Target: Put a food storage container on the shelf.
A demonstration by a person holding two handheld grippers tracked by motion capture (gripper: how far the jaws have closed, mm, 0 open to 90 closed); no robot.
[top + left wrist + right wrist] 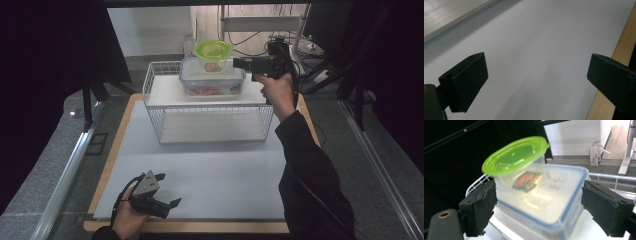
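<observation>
A small clear tub with a green lid (213,48) (515,155) stands, slightly tilted, on a larger clear box with a blue-rimmed lid (212,80) (564,202). That box sits on the top shelf of a white wire rack (148,85) (474,185). My right gripper (236,63) (539,187) is open and held level just right of the two containers, its jaws pointing at them and touching neither. My left gripper (170,189) (537,62) is open and empty, low over the white mat (200,170) (536,37) near the front left.
The mat lies on a wooden board (112,150) (621,47). Metal rails (65,175) run along both sides of the table. The rack's lower shelf (212,125) is bare. Cables and a stand (260,22) sit behind the rack.
</observation>
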